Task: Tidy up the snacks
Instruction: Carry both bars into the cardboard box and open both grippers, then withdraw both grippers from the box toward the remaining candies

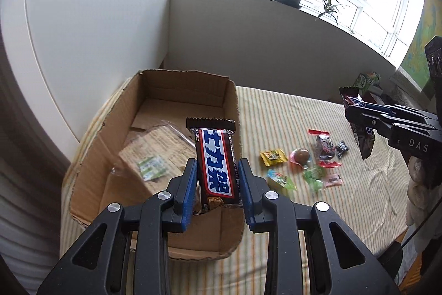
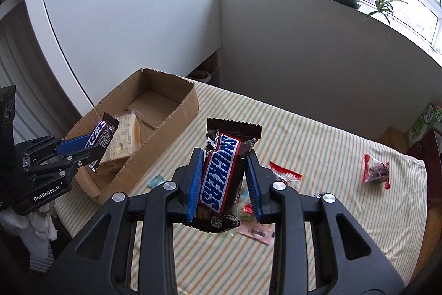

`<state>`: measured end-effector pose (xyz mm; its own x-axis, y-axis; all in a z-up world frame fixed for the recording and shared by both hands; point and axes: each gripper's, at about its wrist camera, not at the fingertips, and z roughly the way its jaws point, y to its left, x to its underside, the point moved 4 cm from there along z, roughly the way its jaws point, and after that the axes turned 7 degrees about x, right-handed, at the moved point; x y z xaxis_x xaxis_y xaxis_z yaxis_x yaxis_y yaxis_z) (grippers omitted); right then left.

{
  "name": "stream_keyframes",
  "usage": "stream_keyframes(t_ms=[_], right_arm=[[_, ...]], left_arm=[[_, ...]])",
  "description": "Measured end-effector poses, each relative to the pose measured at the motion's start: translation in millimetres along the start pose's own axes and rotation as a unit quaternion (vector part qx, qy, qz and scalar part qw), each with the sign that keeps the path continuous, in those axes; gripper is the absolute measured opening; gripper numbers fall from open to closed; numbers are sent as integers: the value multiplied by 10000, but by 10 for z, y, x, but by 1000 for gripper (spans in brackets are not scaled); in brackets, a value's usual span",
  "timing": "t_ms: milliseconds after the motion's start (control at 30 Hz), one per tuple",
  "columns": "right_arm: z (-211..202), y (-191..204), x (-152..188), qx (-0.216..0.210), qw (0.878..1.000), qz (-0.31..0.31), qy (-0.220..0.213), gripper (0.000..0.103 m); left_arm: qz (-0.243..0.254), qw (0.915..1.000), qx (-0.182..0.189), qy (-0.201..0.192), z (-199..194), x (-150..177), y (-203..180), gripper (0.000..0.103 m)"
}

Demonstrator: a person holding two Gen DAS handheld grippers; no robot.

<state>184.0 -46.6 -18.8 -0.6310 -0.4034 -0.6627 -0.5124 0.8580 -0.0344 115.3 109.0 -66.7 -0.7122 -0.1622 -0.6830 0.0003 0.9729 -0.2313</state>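
We see a striped cloth [image 1: 290, 115] covering the surface, with a cardboard box [image 1: 154, 90] at its 10 o'clock corner holding a clear packet [image 1: 154, 154]. Our left gripper [image 1: 216, 184] is clamped on a chocolate bar [image 1: 216, 165] held upright above the box. Our right gripper [image 2: 224, 179] is clamped on a second chocolate bar [image 2: 223, 173] above the cloth. Small sweets [image 1: 304, 165] lie loose on the cloth at 3 o'clock from the box. A red packet [image 2: 377, 172] lies well apart from them.
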Motion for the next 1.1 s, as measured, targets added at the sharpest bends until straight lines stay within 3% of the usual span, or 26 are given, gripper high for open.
stream_keyframes(t_ms=[367,767,833,900,933,1100], right_arm=[[540,678,-455,-591,9978,-243,166,31],[950,983,-535,-844,9955,-236,364,31],[953,971,-545,-835,9956,-240,337,35],[924,938,-572,-800,9963,-191,248,58],[899,914,-584,-790,9966,-143,185,62],[780,836,-618,-751,9971,-57,53,64]], left_arm=[[-116,9998,-155,106,147,-244,364,28],[-199,9994,-207,202,282,-323,471,28],[-222,9992,-237,226,301,-316,483,28],[-258,9989,-306,236,309,-312,479,33],[-266,9989,-343,204,306,-328,474,34],[-261,9989,-386,77,219,-347,480,34]])
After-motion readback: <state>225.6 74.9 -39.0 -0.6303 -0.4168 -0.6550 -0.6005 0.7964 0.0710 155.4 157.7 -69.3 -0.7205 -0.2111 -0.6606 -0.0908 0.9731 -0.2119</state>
